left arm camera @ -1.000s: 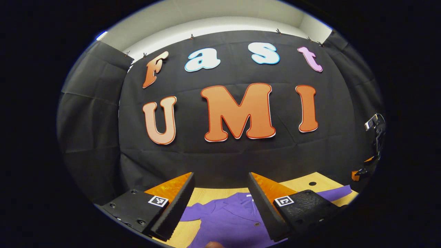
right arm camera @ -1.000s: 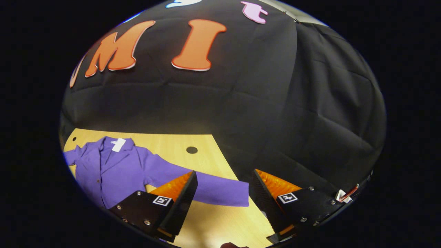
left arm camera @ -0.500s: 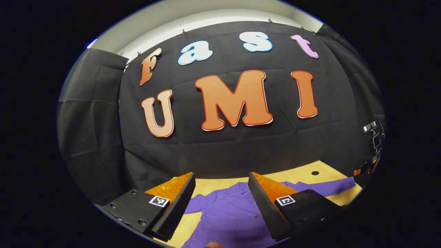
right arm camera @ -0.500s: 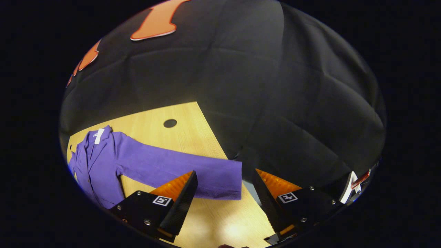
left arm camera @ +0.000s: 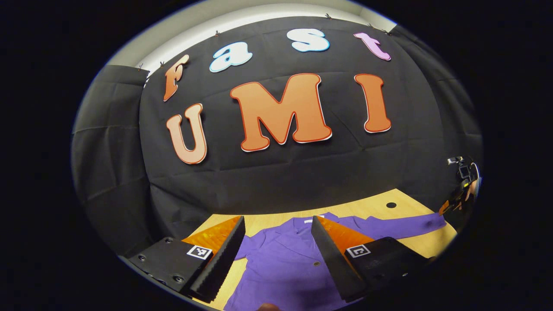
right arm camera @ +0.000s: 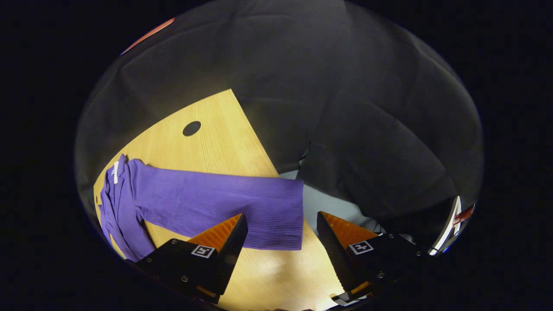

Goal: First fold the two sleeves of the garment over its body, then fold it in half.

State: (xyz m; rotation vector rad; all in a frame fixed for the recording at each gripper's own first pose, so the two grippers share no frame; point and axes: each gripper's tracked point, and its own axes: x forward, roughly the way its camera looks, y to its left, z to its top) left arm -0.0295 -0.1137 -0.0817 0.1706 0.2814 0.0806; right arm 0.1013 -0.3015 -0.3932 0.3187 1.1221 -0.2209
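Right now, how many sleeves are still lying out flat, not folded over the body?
2. One sleeve stretches toward the table's corner ahead of the right tool. The other sleeve juts out beside the left tool, partly hidden by a finger.

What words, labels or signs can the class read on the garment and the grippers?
The white tag at the purple garment collar: too small to read.
The square markers on the left gripper and right gripper: coded patterns, no words.
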